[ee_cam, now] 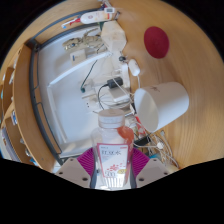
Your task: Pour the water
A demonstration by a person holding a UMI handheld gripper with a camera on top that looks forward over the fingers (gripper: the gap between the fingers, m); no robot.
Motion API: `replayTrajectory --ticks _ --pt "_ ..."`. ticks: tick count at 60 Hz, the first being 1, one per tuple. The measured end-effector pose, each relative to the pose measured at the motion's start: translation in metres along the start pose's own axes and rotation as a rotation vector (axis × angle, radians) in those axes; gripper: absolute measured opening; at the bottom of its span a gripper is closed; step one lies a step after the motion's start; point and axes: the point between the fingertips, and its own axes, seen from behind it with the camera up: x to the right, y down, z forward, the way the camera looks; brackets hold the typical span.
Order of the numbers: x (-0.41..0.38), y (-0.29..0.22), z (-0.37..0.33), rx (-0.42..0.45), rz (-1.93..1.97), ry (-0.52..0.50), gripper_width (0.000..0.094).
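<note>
Two fingers of the gripper (pixel 110 172) are clenched on a bottle (pixel 110 158), which sits upright between the magenta pads (pixel 143 161) with its label facing the camera. Just beyond it stands a white cup (pixel 160 104) on a cluttered white tray (pixel 60 90) strewn with cables (pixel 108 85). Tipping too early, I'd guess, would send water onto those cables instead of into the cup. The smooth bottle could also twist in the pads as it tilts.
</note>
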Motion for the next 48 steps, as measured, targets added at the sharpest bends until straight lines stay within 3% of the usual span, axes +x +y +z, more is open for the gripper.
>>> replayTrajectory --ticks 15,32,39,48 --pt "0.010 -0.005 0.010 0.009 0.207 0.006 0.0464" --pt "0.008 -0.002 0.007 0.004 0.159 0.035 0.0466" --pt "-0.026 0.006 0.001 -0.032 -0.046 0.016 0.0463" --pt "-0.080 0.001 -0.013 -0.061 -0.632 0.046 0.0482"
